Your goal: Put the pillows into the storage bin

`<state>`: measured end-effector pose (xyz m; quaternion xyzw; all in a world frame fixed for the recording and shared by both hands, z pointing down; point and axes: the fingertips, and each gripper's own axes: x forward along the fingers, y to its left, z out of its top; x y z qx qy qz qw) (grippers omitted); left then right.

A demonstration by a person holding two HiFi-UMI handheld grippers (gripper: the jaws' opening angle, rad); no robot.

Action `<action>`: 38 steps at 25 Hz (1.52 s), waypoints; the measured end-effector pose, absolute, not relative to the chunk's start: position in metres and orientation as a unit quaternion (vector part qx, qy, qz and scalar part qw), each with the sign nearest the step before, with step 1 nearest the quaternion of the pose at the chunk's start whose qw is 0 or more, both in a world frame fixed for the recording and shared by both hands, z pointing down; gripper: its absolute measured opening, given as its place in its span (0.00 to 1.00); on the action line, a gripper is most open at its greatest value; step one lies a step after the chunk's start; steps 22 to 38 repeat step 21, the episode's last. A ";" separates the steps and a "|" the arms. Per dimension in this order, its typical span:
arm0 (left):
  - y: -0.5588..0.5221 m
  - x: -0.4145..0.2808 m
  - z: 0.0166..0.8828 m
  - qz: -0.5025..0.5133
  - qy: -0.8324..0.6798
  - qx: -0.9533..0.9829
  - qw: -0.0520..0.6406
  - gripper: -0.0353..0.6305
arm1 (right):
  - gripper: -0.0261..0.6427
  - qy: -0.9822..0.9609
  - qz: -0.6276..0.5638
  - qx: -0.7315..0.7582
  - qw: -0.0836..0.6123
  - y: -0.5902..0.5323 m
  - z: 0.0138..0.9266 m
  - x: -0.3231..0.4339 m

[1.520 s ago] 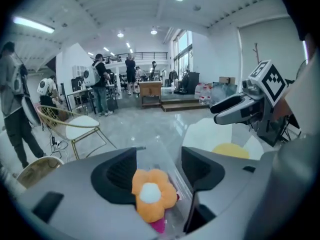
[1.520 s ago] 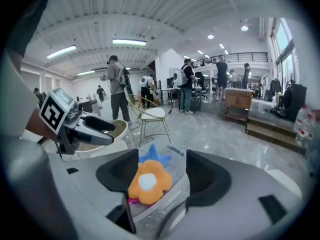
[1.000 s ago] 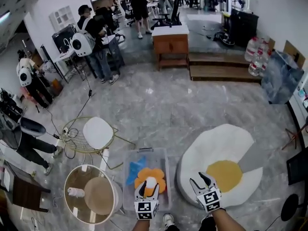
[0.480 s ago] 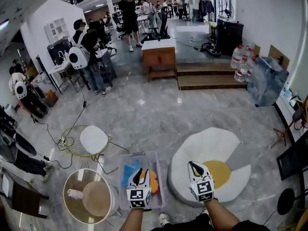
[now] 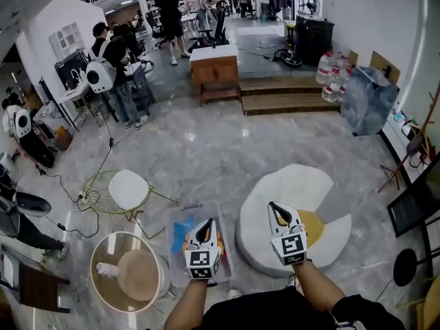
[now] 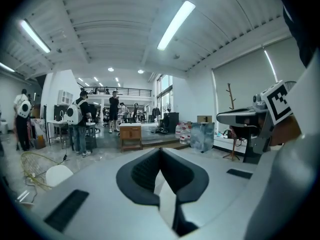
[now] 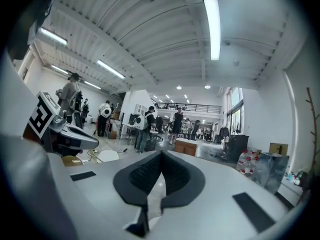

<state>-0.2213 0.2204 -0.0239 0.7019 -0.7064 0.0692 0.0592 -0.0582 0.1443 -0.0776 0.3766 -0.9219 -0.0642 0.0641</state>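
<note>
Whereas a second earlier both pairs stood parted and lower, the left tongs [image 5: 204, 225] and right tongs [image 5: 277, 210] had just closed, jaws together on nothing, and sat higher in the head view. Beneath the left tongs lay the clear storage bin [image 5: 173, 215] on the floor, holding a blue pillow [image 5: 179, 230] and an orange flower pillow [image 5: 219, 242]. The right tongs hung over the white egg-shaped mat [image 5: 302, 184] beside the bin.

Egg-shaped rug [image 5: 282, 184], wire chair [image 5: 128, 188]
</note>
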 end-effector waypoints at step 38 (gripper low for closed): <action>0.230 -0.183 -0.027 0.067 -0.658 0.749 0.047 0.08 | 0.06 -0.907 -0.084 0.405 0.079 0.179 -0.057 -0.036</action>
